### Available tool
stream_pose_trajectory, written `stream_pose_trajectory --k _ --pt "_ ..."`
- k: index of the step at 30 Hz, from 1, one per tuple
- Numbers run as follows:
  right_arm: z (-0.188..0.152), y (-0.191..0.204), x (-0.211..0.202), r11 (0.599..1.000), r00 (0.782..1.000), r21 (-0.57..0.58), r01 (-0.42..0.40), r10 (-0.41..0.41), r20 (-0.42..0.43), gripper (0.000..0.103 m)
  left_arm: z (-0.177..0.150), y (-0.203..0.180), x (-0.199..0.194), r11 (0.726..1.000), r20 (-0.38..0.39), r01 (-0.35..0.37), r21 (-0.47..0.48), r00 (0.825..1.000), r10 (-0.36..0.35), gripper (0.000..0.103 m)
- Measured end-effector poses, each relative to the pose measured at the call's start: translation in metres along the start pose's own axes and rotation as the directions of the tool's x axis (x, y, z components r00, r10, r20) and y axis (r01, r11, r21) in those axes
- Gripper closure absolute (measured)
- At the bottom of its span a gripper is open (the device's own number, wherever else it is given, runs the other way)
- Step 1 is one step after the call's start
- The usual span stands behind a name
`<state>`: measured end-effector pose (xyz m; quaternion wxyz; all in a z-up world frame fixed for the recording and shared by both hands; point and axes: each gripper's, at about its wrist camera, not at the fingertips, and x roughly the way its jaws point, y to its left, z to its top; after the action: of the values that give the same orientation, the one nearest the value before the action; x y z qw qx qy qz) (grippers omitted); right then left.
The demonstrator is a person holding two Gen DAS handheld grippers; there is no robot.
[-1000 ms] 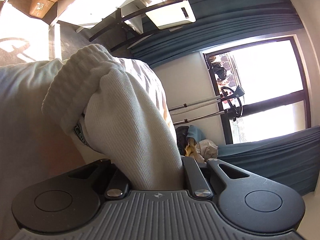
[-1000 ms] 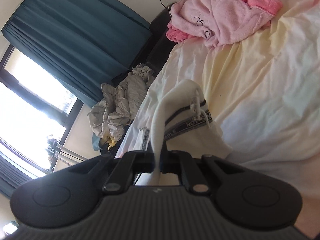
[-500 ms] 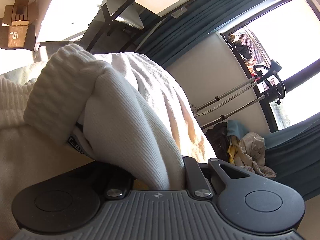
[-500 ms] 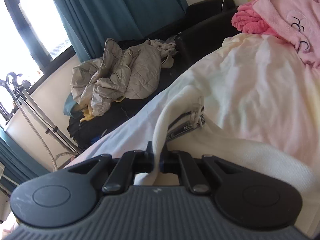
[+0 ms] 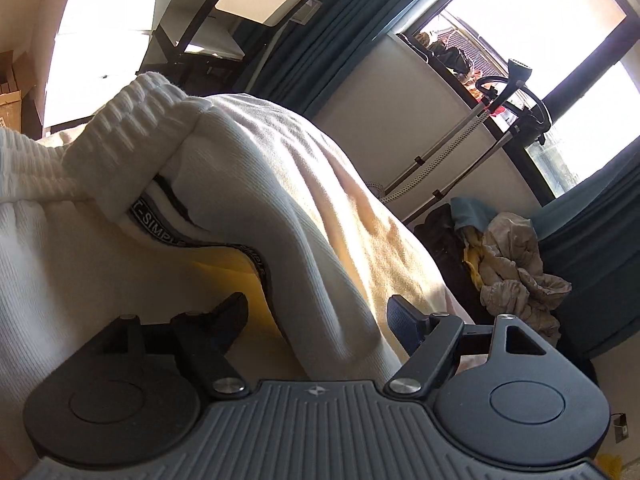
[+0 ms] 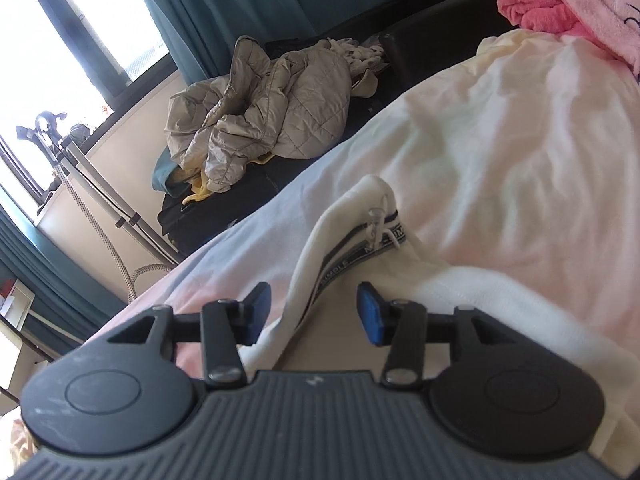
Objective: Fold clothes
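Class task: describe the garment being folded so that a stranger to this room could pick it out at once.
Start at the bed with its pale sheet. Near its edge lies a white ribbed garment between the open right gripper's pads. Unlike the pink robe behind, it has a grey band with lettering.

White garment (image 5: 248,200) runs off the left edge in the left wrist view, can't see the rest. Its printed band (image 6: 352,258) lettering is partly folded under, unreadable. Pink clothes (image 6: 568,4) cropped at top right.
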<state>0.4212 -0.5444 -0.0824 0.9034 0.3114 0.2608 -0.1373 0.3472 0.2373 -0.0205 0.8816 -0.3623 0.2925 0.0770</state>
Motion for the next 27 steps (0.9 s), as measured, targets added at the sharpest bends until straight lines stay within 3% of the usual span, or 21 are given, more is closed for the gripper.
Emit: stream_pose_trajectory --k 5,8,13,16,20,22,27 --pt "-0.007 -0.025 -0.070 0.997 0.999 0.077 -0.023 0.020 0.045 0.050 -0.041 -0.002 -0.060 0.996 0.017 0.080 0.039 0.997 -0.081 0.013" --pt "-0.020 -0.047 -0.110 0.987 0.998 0.156 -0.034 0.024 0.062 0.048 -0.066 0.021 -0.092 0.994 0.016 0.104 -0.044 0.994 -0.104 0.012" --pt "-0.051 -0.075 -0.150 0.956 0.996 0.279 -0.091 0.083 0.038 0.040 -0.071 0.060 -0.122 0.979 -0.052 0.058 -0.193 0.996 -0.070 0.012" --pt "-0.068 -0.077 -0.152 0.951 0.994 0.293 -0.097 0.106 -0.013 0.037 -0.068 0.084 -0.132 0.961 -0.067 -0.005 -0.275 0.998 -0.014 0.012" --pt "-0.084 -0.074 -0.135 0.939 0.988 0.325 -0.109 0.138 -0.067 0.037 -0.066 0.115 -0.114 0.913 -0.099 -0.043 -0.406 0.995 0.003 0.012" --pt "-0.089 -0.072 -0.122 0.935 0.987 0.336 -0.110 0.144 -0.076 0.037 -0.061 0.123 -0.103 0.893 -0.072 -0.047 -0.448 0.997 0.017 0.012" --pt "-0.092 -0.074 -0.087 0.939 0.993 0.332 -0.091 0.108 -0.035 0.038 -0.041 0.114 -0.077 0.917 0.015 -0.046 -0.396 0.998 0.057 0.013"
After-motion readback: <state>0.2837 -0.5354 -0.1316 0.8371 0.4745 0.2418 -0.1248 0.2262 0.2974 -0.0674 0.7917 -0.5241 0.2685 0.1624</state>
